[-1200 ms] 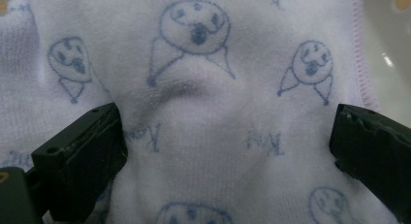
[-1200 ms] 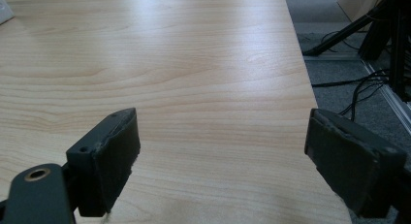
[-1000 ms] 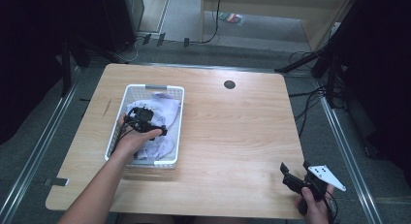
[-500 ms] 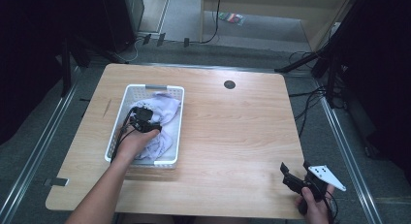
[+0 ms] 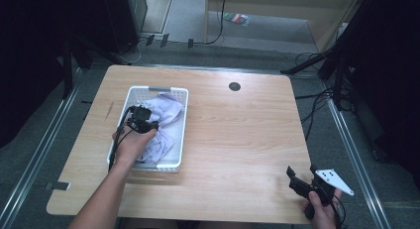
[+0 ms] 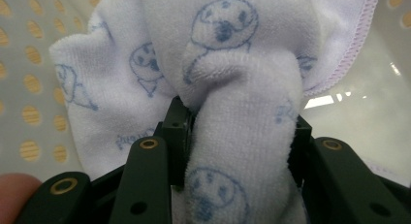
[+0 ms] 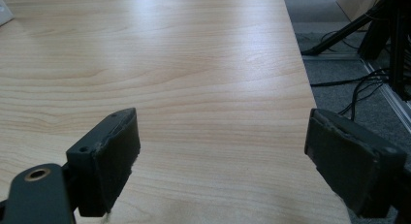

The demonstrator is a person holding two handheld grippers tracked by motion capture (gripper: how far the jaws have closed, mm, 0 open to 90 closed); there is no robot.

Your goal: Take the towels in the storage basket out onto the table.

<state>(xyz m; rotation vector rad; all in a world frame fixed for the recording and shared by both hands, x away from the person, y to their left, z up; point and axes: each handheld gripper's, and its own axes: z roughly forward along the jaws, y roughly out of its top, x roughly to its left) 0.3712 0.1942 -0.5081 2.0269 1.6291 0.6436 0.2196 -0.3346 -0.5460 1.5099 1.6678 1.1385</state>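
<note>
We start with the pale lilac terry towel printed with small blue cartoon faces (image 6: 242, 136), which lies bunched inside the white perforated plastic basket (image 5: 182, 121) on the left half of the light wood-grain desk (image 5: 237, 140). Our left gripper (image 6: 240, 136) has its black jaws closed on a thick fold of this towel, the looped pile bulging up between them. From the high view the left gripper (image 5: 141, 121) sits low in the basket, with the hand behind it, so we judge the grasp made and the lift out not yet begun; the towel remains wholly within the basket walls.

The cloth looks soft and limp, with a stitched lilac hem along one edge, and should drape and drag when raised. The basket is rigid, with rows of round holes and a grey handle at its far end.

Our right gripper (image 7: 220, 161) hangs with jaws spread wide, holding nothing, over bare desk near the front right corner, well apart from the basket.
</note>
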